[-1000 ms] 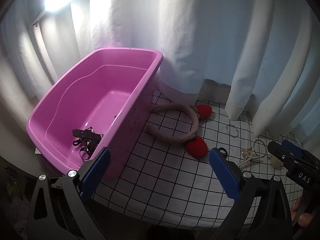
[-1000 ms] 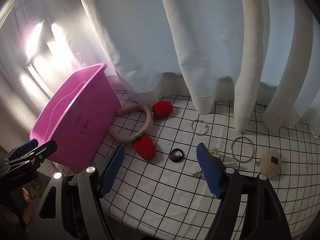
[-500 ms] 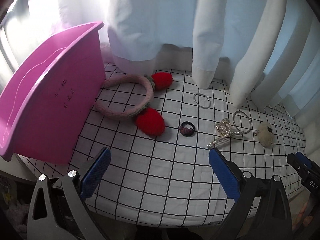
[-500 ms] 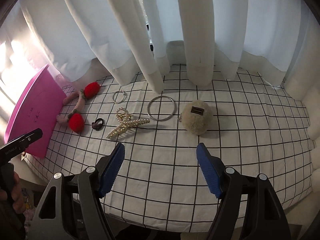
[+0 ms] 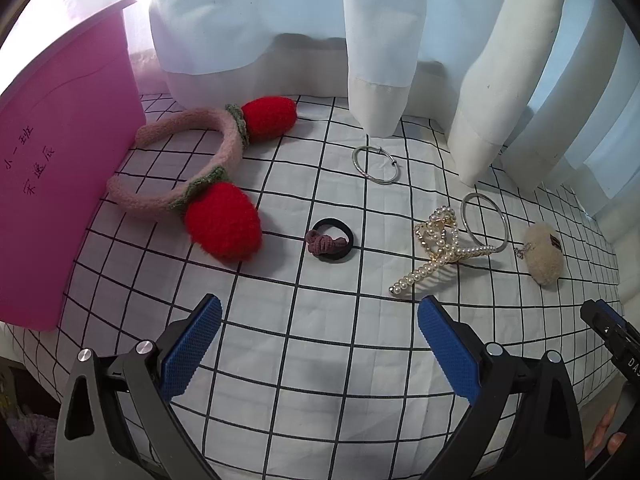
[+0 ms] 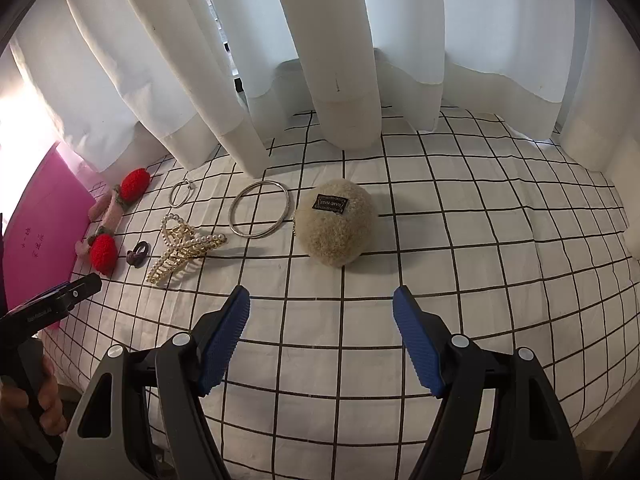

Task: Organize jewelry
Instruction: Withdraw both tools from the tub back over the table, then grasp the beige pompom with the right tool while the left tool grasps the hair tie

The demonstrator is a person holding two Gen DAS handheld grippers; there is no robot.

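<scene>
On the checked cloth lie a pink headband with red strawberries (image 5: 224, 216) (image 6: 105, 248), a black hair tie (image 5: 333, 239) (image 6: 138, 254), a pearl claw clip (image 5: 438, 248) (image 6: 182, 250), a thin hoop (image 5: 375, 165) (image 6: 181, 193), a silver bangle (image 5: 484, 220) (image 6: 259, 213) and a beige fluffy pompom (image 5: 543, 254) (image 6: 334, 228). My left gripper (image 5: 320, 340) is open and empty, just short of the hair tie. My right gripper (image 6: 322, 336) is open and empty, just short of the pompom.
A pink plastic bin (image 5: 60, 184) (image 6: 36, 236) stands at the left beside the headband. White curtains (image 5: 376, 40) (image 6: 344, 52) hang down to the cloth along the back. The cloth's front edge lies close under both grippers.
Both grippers have swung right, away from the bin. The left view has left the bin's inside and now faces the hair tie; the right view has moved onto the pompom.
</scene>
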